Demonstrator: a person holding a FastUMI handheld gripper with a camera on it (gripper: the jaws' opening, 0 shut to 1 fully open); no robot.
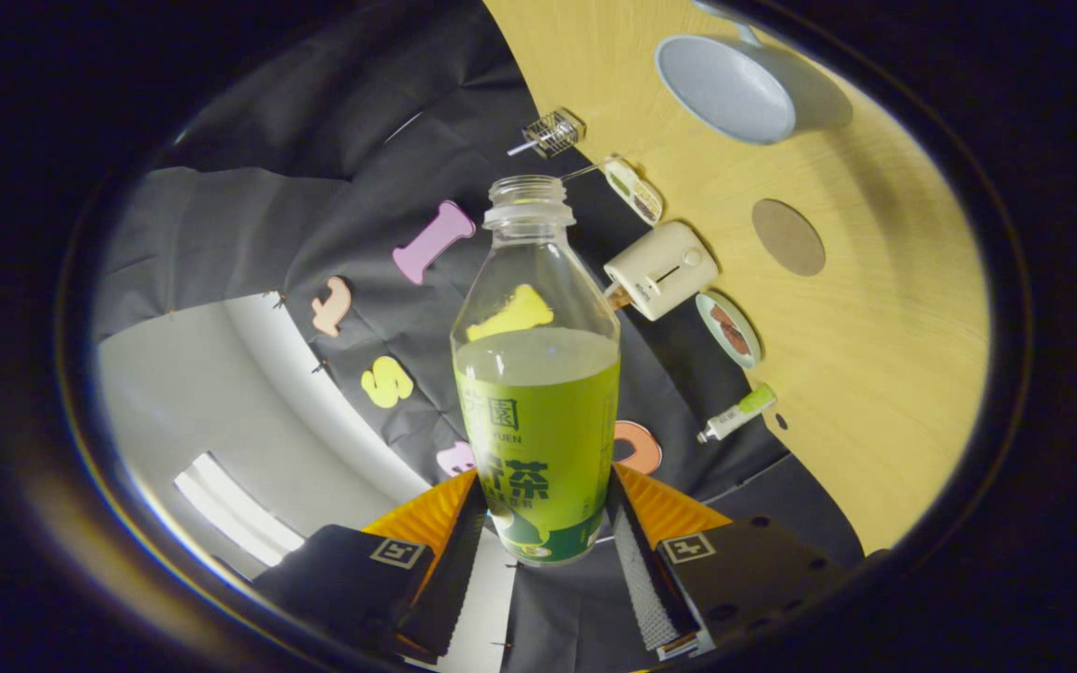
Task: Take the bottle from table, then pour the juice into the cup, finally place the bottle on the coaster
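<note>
An uncapped clear bottle (537, 374) with a green label and pale green juice stands along my fingers, lifted off the table. My gripper (543, 523) is shut on its lower body, one finger on each side. The whole view is rolled, so the wooden table (884, 374) runs up the right side. A grey cup (735, 89) lies beyond the bottle's mouth, to the right, its opening facing me and nothing visible inside. A round brown coaster (788, 236) lies flat on the table below the cup, well right of the bottle.
Along the table's back edge sit a small wire basket (552, 133), an oval tag (634, 190), a cream toaster-like box (660, 269), a round tin (728, 328) and a small tube (737, 412). The black cloth wall hangs behind the bottle.
</note>
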